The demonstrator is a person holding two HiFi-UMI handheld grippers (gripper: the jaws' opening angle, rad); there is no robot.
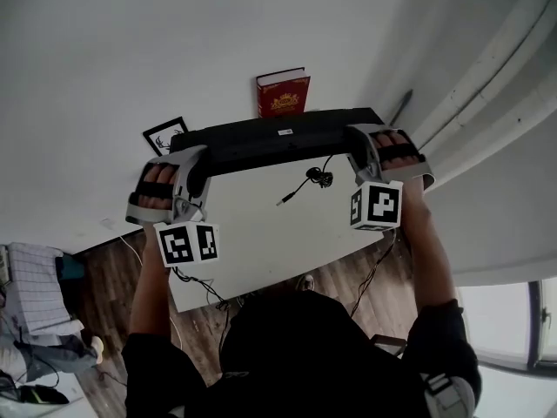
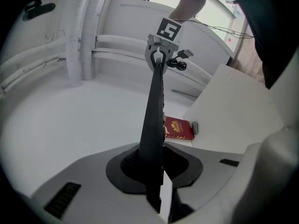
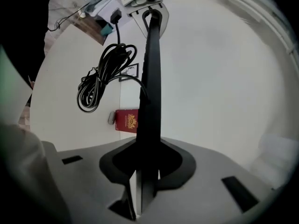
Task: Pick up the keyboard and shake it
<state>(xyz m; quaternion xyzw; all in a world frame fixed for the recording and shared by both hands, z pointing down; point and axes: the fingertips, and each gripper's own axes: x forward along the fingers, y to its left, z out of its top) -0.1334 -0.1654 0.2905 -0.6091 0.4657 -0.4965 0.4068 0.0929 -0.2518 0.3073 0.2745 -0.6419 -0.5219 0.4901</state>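
You hold the black keyboard [image 1: 278, 140] in the air above the white bench [image 1: 261, 242], gripped edge-on at both ends: your left hand-held gripper [image 1: 193, 165] is clenched on one end, your right hand-held gripper [image 1: 361, 153] on the other. Its coiled cable [image 1: 320, 178] dangles beneath, and a red book [image 1: 283, 92] lies beyond.

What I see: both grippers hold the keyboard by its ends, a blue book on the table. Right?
No: the book is red, as the head view shows. The left gripper and right gripper do hold the keyboard by its ends.
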